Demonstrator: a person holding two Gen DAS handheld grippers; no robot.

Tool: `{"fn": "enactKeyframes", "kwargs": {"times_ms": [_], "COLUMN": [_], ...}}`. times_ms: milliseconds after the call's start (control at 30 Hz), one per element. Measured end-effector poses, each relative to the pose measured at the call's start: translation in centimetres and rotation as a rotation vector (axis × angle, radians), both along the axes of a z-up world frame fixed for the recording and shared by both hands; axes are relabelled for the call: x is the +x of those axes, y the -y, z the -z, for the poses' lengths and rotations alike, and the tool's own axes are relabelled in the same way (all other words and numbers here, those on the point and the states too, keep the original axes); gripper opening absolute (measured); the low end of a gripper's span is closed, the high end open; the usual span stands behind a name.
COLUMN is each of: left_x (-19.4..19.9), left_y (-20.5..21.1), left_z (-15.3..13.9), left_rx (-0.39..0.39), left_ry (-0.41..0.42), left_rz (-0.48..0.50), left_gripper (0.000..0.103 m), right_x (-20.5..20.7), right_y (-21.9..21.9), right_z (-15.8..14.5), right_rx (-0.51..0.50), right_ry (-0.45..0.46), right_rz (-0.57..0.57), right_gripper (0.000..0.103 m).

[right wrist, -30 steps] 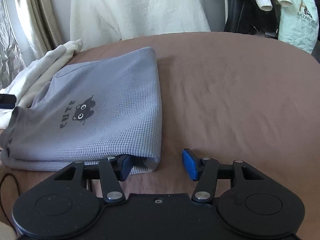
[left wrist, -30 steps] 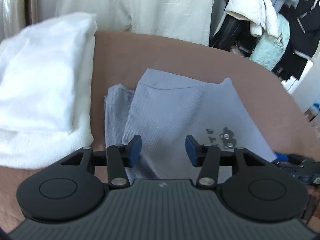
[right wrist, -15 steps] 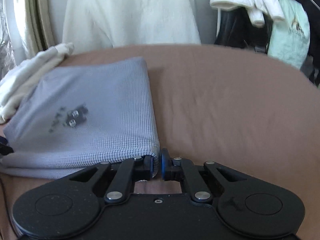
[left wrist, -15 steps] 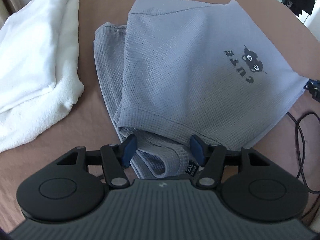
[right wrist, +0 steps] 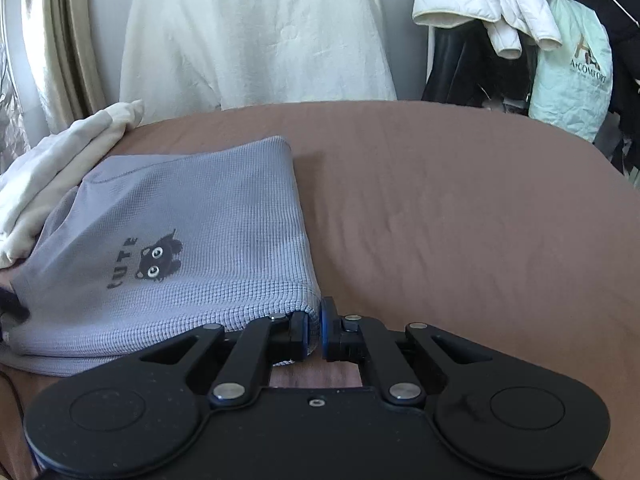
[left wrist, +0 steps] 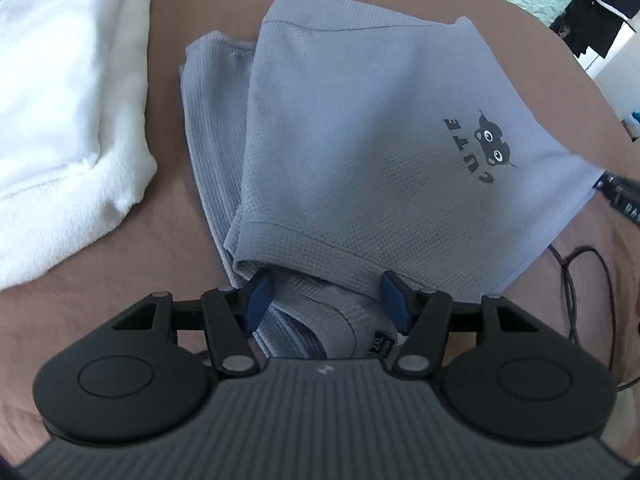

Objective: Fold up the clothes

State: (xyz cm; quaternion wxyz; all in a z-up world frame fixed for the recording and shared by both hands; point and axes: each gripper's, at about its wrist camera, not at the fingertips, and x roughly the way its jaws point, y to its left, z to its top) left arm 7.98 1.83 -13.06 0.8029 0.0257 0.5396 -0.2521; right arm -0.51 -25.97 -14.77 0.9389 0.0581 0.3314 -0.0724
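Observation:
A grey waffle-knit shirt with a black cat print and the word CUTE lies folded on the brown bed cover. My left gripper points steeply down at the shirt's near end. It is open, and the collar with its label lies between the blue pads, untouched by them. In the right wrist view the same shirt lies to the left. My right gripper is shut on its near right corner, with the folded edge pinched between the pads. That gripper's tip shows at the shirt's right corner in the left wrist view.
A folded white fleece cloth lies left of the shirt, nearly touching it. Bare brown cover stretches to the right. A cream garment hangs behind the bed, and jackets and bags hang at the far right. A thin cable runs by the right corner.
The right gripper closed on the shirt's corner. The left gripper tipped downward and came over the collar end, its jaws a little wider than before.

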Motion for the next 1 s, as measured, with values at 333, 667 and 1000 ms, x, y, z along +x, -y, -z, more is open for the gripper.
{"fn": "enactKeyframes", "kwargs": {"times_ms": [333, 667, 1000], "left_x": [1.7, 3.4, 7.9], "left_y": [-8.8, -9.2, -4.9], "left_z": [-3.8, -2.5, -1.8], "left_rx": [-0.304, -0.447, -0.414], "left_ry": [0.089, 0.032, 0.122], "left_rz": [-0.252, -0.270, -0.180], "left_gripper": [0.058, 0.058, 0.058], "right_x": [2.3, 5.1, 3.9], "right_y": [-10.9, -22.1, -18.7], "right_z": [-10.0, -1.9, -3.1], "right_rx": [-0.182, -0.097, 0.083], "right_ry": [0.280, -0.017, 0.021], "right_rz": [-0.408, -0.889, -0.871], "right_gripper": [0.005, 0.005, 0.007]}}
